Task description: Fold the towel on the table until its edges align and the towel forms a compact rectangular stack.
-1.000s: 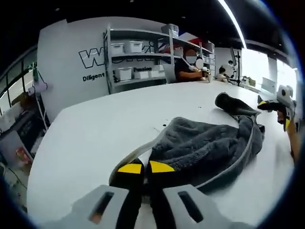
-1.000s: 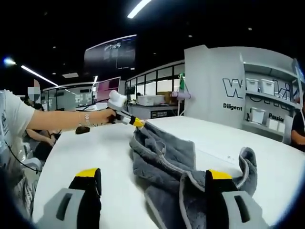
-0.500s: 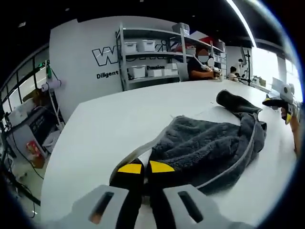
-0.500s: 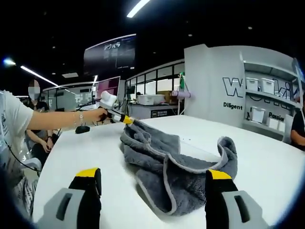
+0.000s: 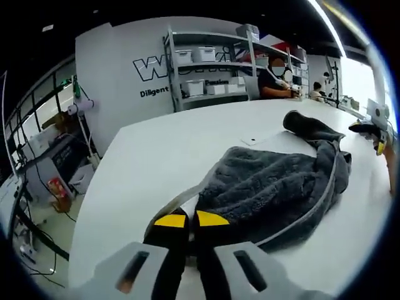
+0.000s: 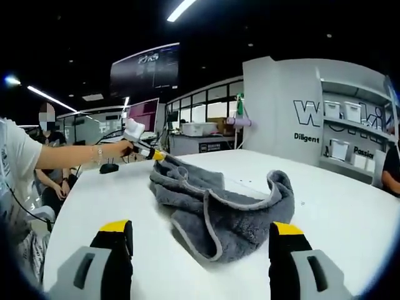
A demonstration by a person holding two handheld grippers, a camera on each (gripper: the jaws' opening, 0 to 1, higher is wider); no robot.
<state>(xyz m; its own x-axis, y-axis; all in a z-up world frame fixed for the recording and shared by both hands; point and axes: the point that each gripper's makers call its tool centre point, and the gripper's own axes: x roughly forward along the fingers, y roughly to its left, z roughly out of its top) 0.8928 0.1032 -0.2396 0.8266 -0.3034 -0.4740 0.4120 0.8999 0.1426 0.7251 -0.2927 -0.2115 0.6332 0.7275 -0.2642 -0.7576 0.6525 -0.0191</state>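
- The left gripper (image 5: pixel 182 220) has its yellow-tipped jaws closed together on a corner of the towel (image 5: pixel 275 187), right at the pale edge binding.
- In the right gripper view the left gripper (image 6: pixel 152 154) shows small at the towel's far corner, held by a hand (image 6: pixel 119 149).
- The right gripper (image 6: pixel 201 236) has its jaws spread wide and holds nothing; the towel (image 6: pixel 220 207) lies beyond and between them, apart from both.
- The towel is a grey, crumpled heap near the middle of the table (image 5: pixel 156 156), with a twisted end (image 5: pixel 306 127) rising at its far side.
- Risk: with only one corner pinched, a pull would likely drag the whole heap across the smooth top rather than spread it, leaving the edges bunched.
- Risk: the grip sits at the very edge of the binding, so a sharp tug could slip the corner free.
- Risk: if the open gripper closes on a bunched fold instead of a true corner, the edges probably will not line up.
- The table is white and glossy, reaching well beyond the towel on every side.
- Beyond the towel stand grey shelves (image 5: pixel 212 69) with white bins against a lettered white wall (image 5: pixel 125 81); a seated person (image 5: pixel 275 84) works past them, and ceiling strip lights hang overhead.
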